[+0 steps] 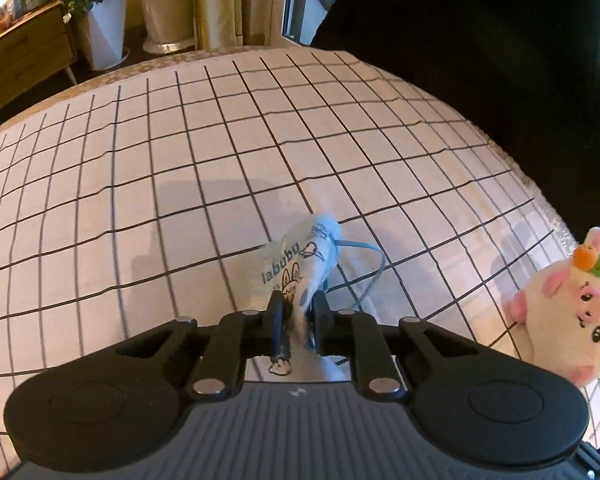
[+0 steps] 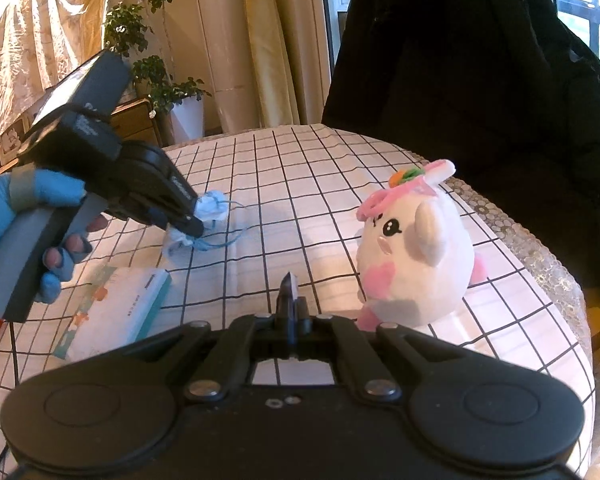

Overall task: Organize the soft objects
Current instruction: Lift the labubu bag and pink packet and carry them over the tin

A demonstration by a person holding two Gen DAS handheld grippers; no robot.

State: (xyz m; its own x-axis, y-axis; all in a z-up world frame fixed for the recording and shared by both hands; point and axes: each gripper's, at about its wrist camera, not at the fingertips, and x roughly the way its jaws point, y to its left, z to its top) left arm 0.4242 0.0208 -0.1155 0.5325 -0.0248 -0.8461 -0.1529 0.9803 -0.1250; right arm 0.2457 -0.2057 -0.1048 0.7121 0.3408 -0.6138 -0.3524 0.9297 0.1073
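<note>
My left gripper (image 1: pixel 298 300) is shut on a small white drawstring pouch (image 1: pixel 304 256) printed "labubu", with a blue cord trailing to its right on the checked tablecloth (image 1: pixel 180 184). In the right wrist view the left gripper (image 2: pixel 194 228) holds the pouch (image 2: pixel 210 210) just above the cloth at centre left. A white and pink plush toy (image 2: pixel 414 256) stands upright to the right; it also shows at the right edge of the left wrist view (image 1: pixel 564 316). My right gripper (image 2: pixel 291 284) is shut and empty, just left of the plush.
A light paperback book (image 2: pixel 120 308) lies on the checked tablecloth (image 2: pixel 300 184) at front left. A person in dark clothing (image 2: pixel 480 100) stands at the table's far right edge. Potted plants (image 2: pixel 172 96) and a wooden cabinet (image 1: pixel 24 60) stand beyond the table.
</note>
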